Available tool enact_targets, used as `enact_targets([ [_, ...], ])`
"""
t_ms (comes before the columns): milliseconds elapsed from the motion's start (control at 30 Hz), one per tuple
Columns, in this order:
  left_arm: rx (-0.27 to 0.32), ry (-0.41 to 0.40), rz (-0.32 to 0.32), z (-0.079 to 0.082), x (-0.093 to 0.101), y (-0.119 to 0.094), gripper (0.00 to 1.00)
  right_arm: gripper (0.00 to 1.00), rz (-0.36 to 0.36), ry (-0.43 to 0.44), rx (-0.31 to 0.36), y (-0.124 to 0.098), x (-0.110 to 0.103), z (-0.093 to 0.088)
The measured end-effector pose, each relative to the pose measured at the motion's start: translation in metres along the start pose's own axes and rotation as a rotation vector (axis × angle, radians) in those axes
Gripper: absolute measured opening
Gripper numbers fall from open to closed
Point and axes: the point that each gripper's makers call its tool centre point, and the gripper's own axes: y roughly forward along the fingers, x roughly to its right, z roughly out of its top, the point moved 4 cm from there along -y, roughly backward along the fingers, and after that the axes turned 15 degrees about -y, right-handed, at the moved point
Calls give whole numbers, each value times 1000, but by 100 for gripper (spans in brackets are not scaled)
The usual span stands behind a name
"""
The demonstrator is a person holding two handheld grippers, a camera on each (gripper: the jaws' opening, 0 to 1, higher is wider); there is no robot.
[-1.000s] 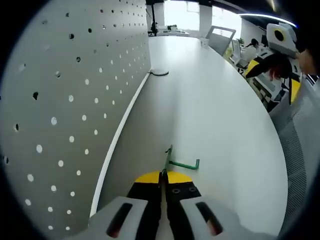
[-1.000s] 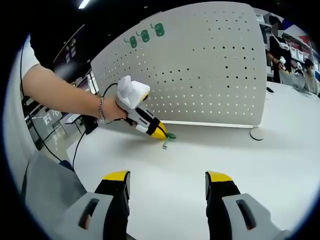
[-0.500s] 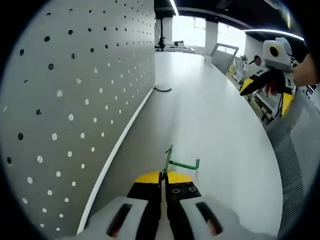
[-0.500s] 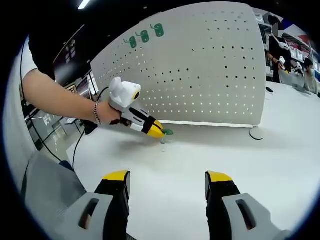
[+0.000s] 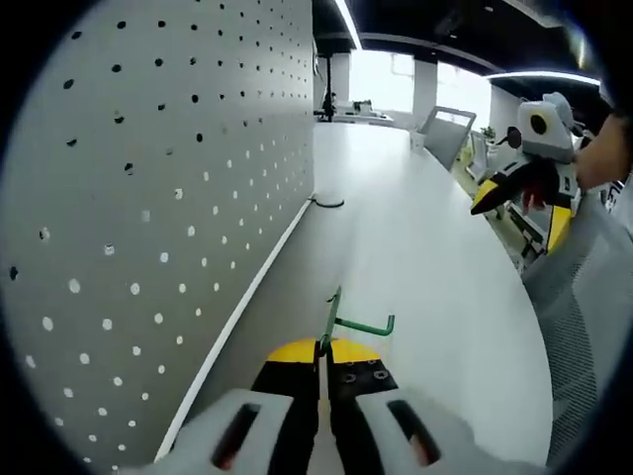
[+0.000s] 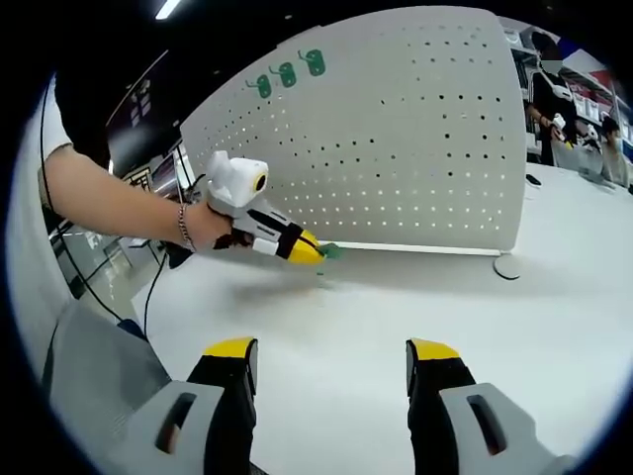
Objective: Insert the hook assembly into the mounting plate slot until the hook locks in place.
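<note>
A green wire hook sticks out ahead of my left gripper, which is shut on its flat stem above the white table. The white perforated mounting plate stands upright just to the left of it. In the right gripper view the same plate stands across the table, the left gripper holds the green hook close to the plate's lower edge, and three green hooks hang near the plate's top left. My right gripper is open over the near table with nothing between its jaws.
A black cable loop lies by the plate's foot. The plate's round base sits at its right end. Chairs and desks stand beyond the long white table. A person's arm carries the left gripper.
The left gripper has risen off the table with the hook and moved nearer the plate. The right gripper has stayed where it was.
</note>
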Motion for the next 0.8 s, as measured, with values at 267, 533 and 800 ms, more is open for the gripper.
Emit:
enact_targets([
  [267,53,2,3,8,7,-9,1,59,4,-8,-1,0,-1,1],
  [533,108,-2,1,17,15,-21,1,59,6,-13,4,0,-1,3],
  [800,168,-13,8,25,22,-33,1,59,3,-8,25,-2,0,10],
])
